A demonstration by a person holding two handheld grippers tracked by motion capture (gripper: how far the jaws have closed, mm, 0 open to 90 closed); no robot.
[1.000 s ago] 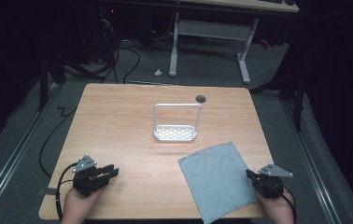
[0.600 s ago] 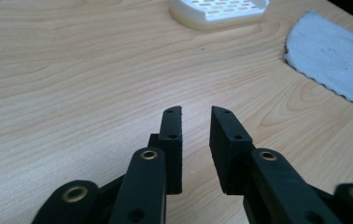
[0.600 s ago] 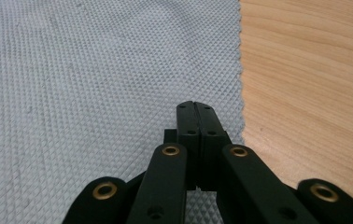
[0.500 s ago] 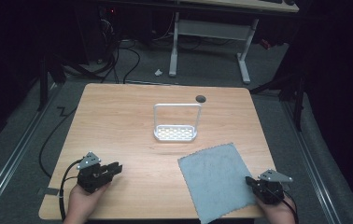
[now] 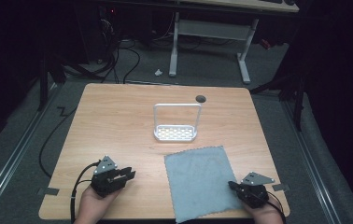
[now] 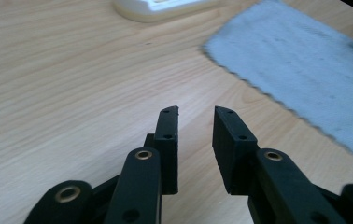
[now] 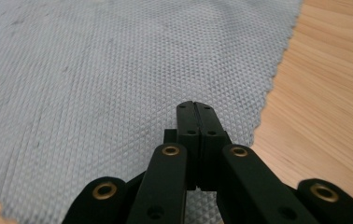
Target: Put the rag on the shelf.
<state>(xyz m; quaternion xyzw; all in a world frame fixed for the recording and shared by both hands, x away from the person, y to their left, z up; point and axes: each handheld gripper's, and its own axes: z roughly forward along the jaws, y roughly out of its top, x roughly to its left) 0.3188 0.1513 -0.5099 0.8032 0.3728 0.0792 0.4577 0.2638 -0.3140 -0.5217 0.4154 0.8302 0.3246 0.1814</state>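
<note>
Holding both tools low over the near edge of the tabletop (image 5: 118, 121), we are working beside a grey microfiber cloth (image 5: 200, 179). Our left gripper (image 5: 127, 175) is sitting at the near left, aimed toward the cloth, well apart from it. In the left gripper view its jaws are standing partly spread over bare wood, nothing between them, and they have just been narrowing then easing out a little. Our right gripper (image 5: 233, 185) is sitting at the near right corner, tips over the cloth's right edge. In the right gripper view the right gripper's jaws are pressed fully together above the waffle-textured fabric, close to its zigzag-cut edge; we cannot tell whether any fabric is pinched between them, none is showing lifted.

The cloth is lying flat on the near right part of the tabletop, slightly rotated, its near edge running to the tabletop's front edge. A white perforated stand with an upright frame (image 5: 175, 126) is resting mid-tabletop just beyond the cloth, not touching it. A round cable hole (image 5: 201, 98) is showing behind that.
</note>
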